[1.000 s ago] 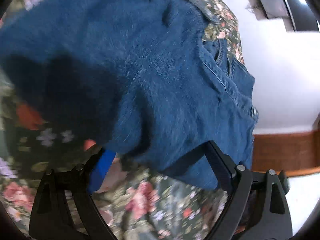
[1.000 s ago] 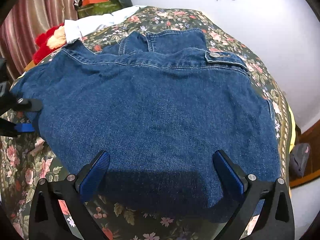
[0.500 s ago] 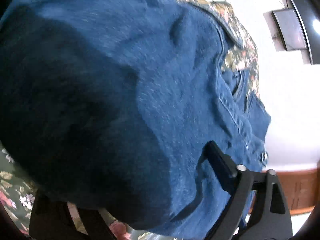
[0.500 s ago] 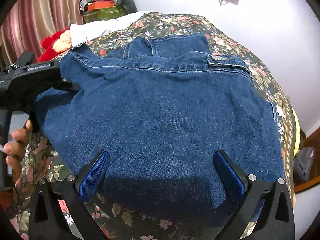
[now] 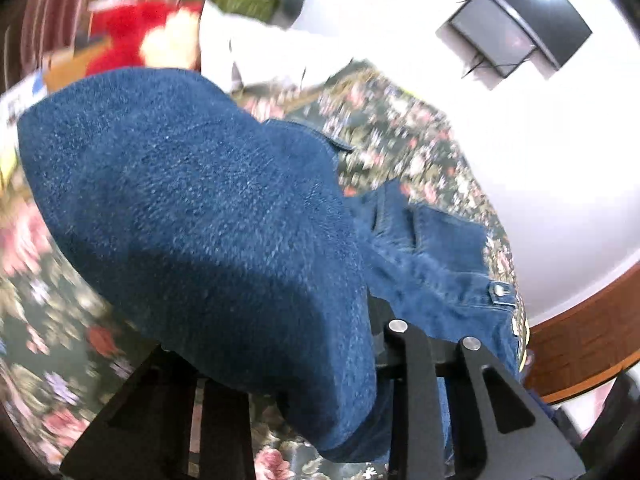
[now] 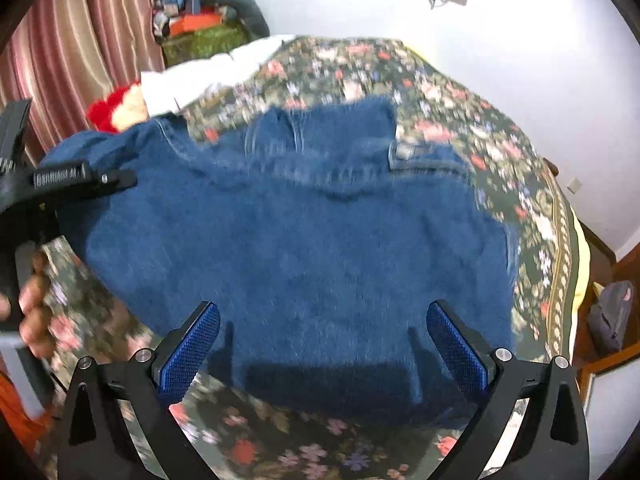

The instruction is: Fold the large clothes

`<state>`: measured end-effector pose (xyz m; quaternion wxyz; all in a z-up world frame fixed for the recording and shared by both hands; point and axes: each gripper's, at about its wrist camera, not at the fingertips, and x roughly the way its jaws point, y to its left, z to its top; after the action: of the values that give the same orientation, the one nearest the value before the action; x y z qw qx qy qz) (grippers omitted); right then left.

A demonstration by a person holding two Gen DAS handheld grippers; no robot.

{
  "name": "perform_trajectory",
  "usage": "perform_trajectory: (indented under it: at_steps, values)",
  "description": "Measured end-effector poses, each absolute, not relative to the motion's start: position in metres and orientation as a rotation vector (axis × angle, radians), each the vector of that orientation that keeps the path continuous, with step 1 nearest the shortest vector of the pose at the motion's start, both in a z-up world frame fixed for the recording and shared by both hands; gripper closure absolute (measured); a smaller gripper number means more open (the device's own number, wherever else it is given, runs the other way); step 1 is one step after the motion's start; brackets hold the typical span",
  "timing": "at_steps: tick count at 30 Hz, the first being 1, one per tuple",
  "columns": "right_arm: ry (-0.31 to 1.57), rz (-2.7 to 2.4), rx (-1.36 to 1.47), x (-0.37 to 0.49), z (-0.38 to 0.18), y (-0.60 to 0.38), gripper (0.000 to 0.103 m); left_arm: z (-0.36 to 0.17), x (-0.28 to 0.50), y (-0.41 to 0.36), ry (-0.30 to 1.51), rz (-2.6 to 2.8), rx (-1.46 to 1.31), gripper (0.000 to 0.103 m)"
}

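Observation:
A blue denim jacket (image 6: 300, 240) lies spread on a bed with a floral cover (image 6: 440, 128). In the right wrist view its left edge is raised by my left gripper (image 6: 116, 180). In the left wrist view the denim (image 5: 192, 200) bulges over my left gripper (image 5: 276, 332) and hides one finger. Its jaws are closing, with a fold of the jacket pinched between them. My right gripper (image 6: 323, 312) hovers above the jacket's near hem, open, nothing between its blue pads (image 6: 188, 348).
A red plush toy (image 6: 104, 110) and a white cloth (image 6: 200, 76) lie at the bed's far left, beside striped curtains (image 6: 80, 40). A person's hand (image 6: 32, 312) holds the left tool. A grey backpack (image 6: 612, 316) sits on the floor at the right.
The left gripper went from open to pinching the jacket's edge and rose, lifting the denim off the bed. The right gripper rose a little and stayed open.

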<state>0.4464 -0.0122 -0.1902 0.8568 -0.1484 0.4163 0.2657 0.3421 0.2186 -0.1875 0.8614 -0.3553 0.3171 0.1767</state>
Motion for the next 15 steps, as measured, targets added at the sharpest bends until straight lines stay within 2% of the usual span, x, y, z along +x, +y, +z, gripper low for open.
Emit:
perform_trajectory:
  at_steps: [4, 11, 15]
  values:
    - [0.856, 0.58, -0.309, 0.445, -0.187, 0.023, 0.0, -0.17, 0.326, 0.221, 0.618, 0.398, -0.654, 0.075]
    - [1.052, 0.676, -0.358, 0.435, -0.263, 0.091, 0.0, -0.18, 0.305, 0.233, 0.653, 0.449, -0.533, 0.076]
    - [1.031, 0.687, -0.382, 0.427, -0.27, 0.099, 0.0, -0.185, 0.301, 0.232, 0.666, 0.453, -0.464, 0.076]
